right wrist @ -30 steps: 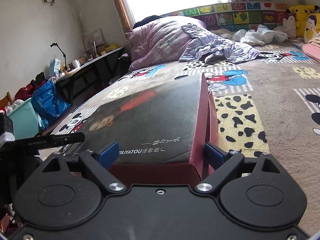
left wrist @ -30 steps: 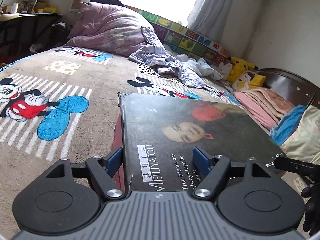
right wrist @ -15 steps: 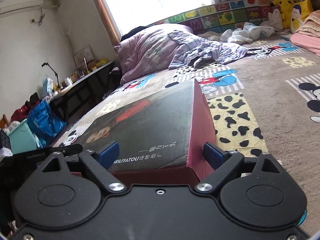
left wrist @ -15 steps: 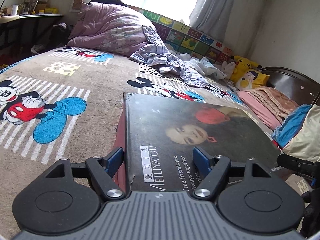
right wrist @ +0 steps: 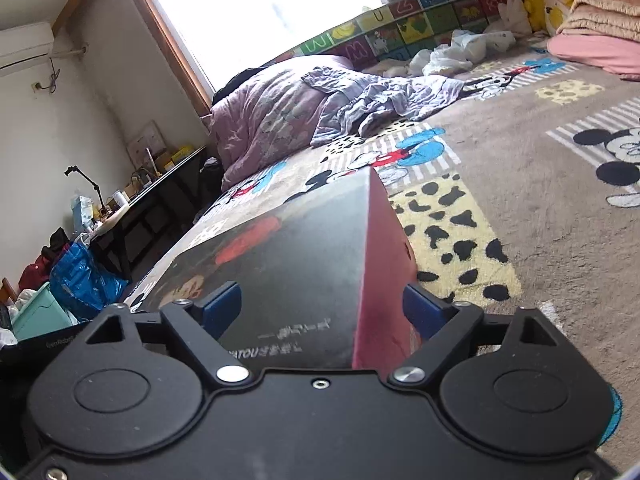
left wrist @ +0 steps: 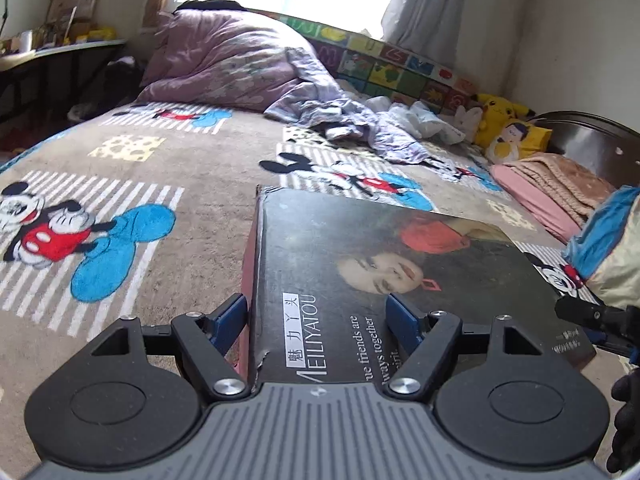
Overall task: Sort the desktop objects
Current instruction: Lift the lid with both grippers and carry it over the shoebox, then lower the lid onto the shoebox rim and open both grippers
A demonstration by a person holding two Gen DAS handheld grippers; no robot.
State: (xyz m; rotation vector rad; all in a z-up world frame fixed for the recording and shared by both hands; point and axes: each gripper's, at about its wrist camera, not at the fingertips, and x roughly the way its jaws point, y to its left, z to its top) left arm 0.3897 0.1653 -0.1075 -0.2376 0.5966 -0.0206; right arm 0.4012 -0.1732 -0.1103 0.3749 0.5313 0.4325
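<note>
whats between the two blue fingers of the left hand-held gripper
In the left wrist view, a corner of the dark MEILIYATOU box sits between the left hand-held gripper fingers.
</note>
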